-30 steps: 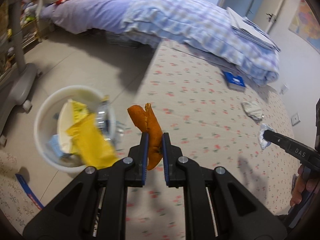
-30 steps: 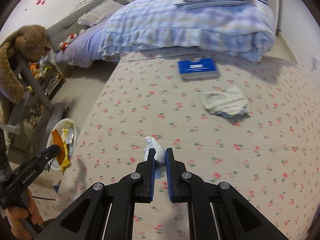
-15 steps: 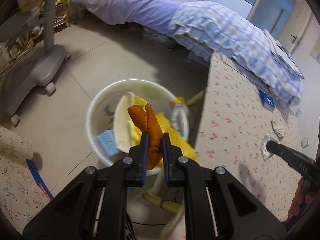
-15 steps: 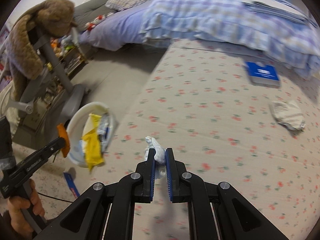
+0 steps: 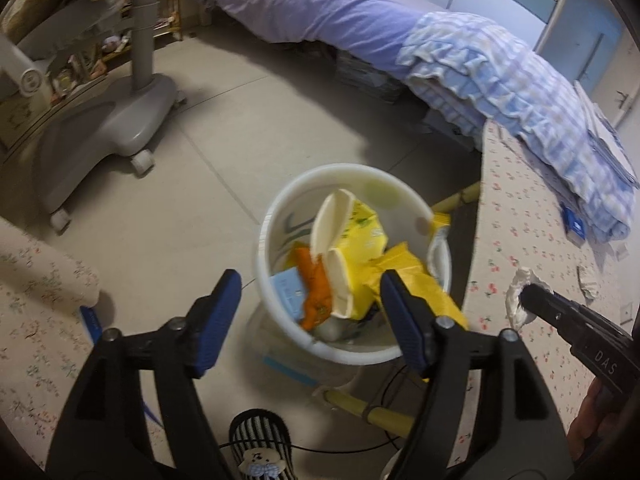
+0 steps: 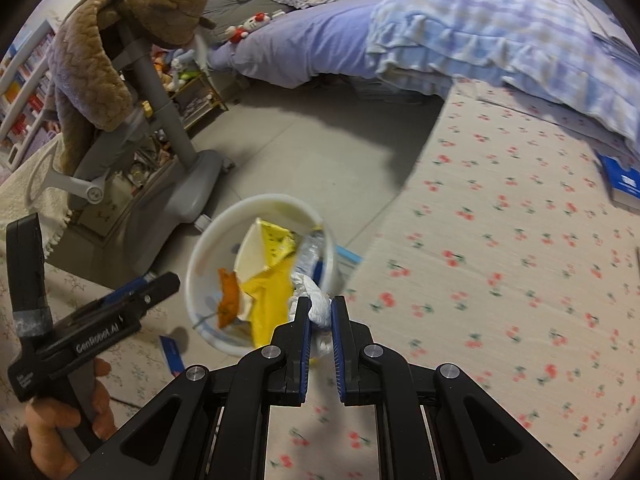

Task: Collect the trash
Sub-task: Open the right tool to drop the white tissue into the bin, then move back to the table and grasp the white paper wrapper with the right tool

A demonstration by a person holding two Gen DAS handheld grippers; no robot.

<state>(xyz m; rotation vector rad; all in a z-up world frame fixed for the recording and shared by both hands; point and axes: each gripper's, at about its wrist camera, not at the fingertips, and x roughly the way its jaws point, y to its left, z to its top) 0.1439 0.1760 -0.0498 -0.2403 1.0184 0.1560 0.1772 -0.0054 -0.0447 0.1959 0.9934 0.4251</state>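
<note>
A white bin [image 5: 280, 216] stands on the floor beside the flowered mattress [image 5: 516, 240], holding yellow wrappers and a paper cup. My left gripper [image 5: 308, 312] hovers over it with its jaws opening and nothing between them. The orange peel [image 5: 316, 292] lies inside the bin, also visible as the orange peel [image 6: 228, 300] in the right wrist view. My right gripper [image 6: 320, 316] is shut on a crumpled white tissue [image 6: 316, 300] near the bin [image 6: 208, 240] rim, over the mattress edge. That same tissue [image 5: 518, 300] shows at the right gripper's tip in the left wrist view.
A grey wheeled chair base [image 5: 100, 128] stands left of the bin on the tiled floor. A bed with a purple sheet and checked quilt [image 5: 500, 80] runs along the back. A blue book [image 6: 622, 180] and another crumpled wrapper [image 5: 588, 280] lie on the mattress. A bamboo pole [image 5: 372, 408] lies below the bin.
My left gripper went from shut on the orange peel to wide apart, and the peel dropped into the bin. My right gripper carried the tissue leftward across the mattress to the bin.
</note>
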